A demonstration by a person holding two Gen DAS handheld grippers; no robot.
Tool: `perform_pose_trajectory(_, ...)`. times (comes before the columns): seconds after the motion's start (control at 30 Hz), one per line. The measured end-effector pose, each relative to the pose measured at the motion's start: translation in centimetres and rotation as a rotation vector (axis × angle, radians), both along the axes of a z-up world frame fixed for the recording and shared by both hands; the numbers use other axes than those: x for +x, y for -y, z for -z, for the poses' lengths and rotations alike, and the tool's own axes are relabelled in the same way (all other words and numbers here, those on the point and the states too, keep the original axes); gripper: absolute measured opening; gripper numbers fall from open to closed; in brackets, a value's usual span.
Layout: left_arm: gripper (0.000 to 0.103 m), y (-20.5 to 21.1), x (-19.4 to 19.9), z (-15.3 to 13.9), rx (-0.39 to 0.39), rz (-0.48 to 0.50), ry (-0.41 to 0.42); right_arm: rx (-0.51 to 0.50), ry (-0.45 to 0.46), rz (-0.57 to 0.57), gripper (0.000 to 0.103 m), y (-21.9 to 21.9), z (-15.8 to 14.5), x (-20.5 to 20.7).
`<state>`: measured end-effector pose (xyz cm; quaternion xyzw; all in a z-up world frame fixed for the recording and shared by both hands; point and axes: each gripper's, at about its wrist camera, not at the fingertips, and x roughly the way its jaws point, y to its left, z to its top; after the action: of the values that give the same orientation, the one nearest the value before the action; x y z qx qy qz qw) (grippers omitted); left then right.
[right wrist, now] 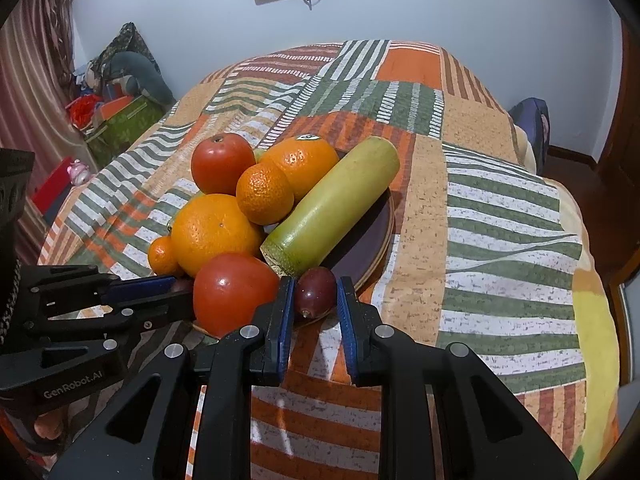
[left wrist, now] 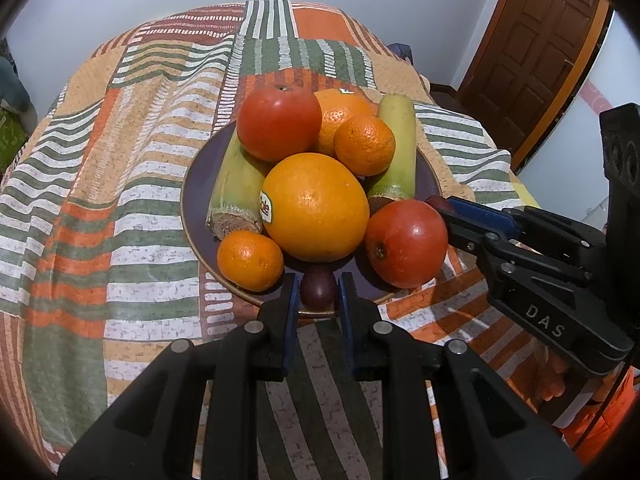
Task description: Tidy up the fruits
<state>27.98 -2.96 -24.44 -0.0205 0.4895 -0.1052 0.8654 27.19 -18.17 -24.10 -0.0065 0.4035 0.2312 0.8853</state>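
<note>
Left wrist view: dark plate (left wrist: 192, 200) on a striped bedspread (left wrist: 120, 184), heaped with 1 large orange (left wrist: 316, 206), 2 red fruits, small mandarins and 2 green stalk pieces. Left gripper (left wrist: 318, 288) sits low at the plate's near rim, its jaws narrowly parted around a small purple fruit (left wrist: 317, 287); contact on either pad cannot be confirmed. Right gripper (left wrist: 450, 204) enters from the right, tips beside another dark purple fruit behind the near red fruit (left wrist: 406, 244). Right wrist view: right gripper (right wrist: 314, 294) brackets a purple plum-like fruit (right wrist: 315, 292) at the plate edge (right wrist: 380, 236), left pad touching or nearly so, a gap on the right pad. The green stalk (right wrist: 332, 208) lies just behind. Step in hand looks like a paired grasp of the 2 small fruits. Next move calls for closing gently, then lifting straight up, clear of the red fruit.
</note>
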Motion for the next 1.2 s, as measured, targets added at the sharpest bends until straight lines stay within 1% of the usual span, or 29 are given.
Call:
perform_pose_trajectory(0.07,0.021,-0.1,0.0,0.0,-0.005,-0.001,-0.006,0.005,-0.019,0.003,0.020,0.1,0.0,0.2)
perform_pose_trajectory(0.13,0.027,-0.2,0.1,-0.1,-0.011,-0.003,-0.010,0.013,-0.037,0.005,0.022,0.3,-0.1,0.4)
perform_pose_trajectory(0.27,0.028,-0.3,-0.2,-0.5,-0.007,-0.011,-0.007,0.014,-0.037,0.009,0.023,0.6,-0.5,-0.1)
perform_pose_trajectory(0.33,0.028,-0.4,-0.6,-1.0,-0.004,-0.019,0.002,0.018,-0.024,0.010,0.024,0.8,-1.1,-0.5)
perform_pose_trajectory(0.47,0.028,-0.9,-1.5,-3.2,-0.013,-0.036,0.048,0.019,0.024,0.030,0.025,1.3,-3.1,-1.5)
perform_pose_trajectory(0.57,0.028,-1.4,-2.7,-5.7,-0.023,-0.052,0.105,0.031,0.081,0.037,0.025,1.7,-5.4,-2.7)
perform_pose_trajectory(0.67,0.028,-1.6,-4.3,-8.8,-0.027,-0.065,0.180,0.046,0.143,0.049,0.025,2.1,-7.8,-4.2)
perform_pose_trajectory(0.87,0.028,-1.6,-9.0,-15.5,-0.028,-0.096,0.370,0.083,0.294,0.068,0.025,2.8,-13.0,-8.5)
perform_pose_trajectory(1.03,0.028,-1.5,-12.9,-19.9,-0.033,-0.112,0.500,0.124,0.405,0.074,0.025,2.8,-16.6,-12.1)
perform_pose_trajectory(1.13,0.028,-1.3,-15.1,-21.8,-0.036,-0.107,0.555,0.142,0.462,0.070,0.025,2.5,-18.3,-14.5)
perform_pose_trajectory(1.2,0.028,-1.2,-16.7,-22.9,-0.030,-0.103,0.595,0.147,0.487,0.068,0.025,2.3,-18.8,-15.5)
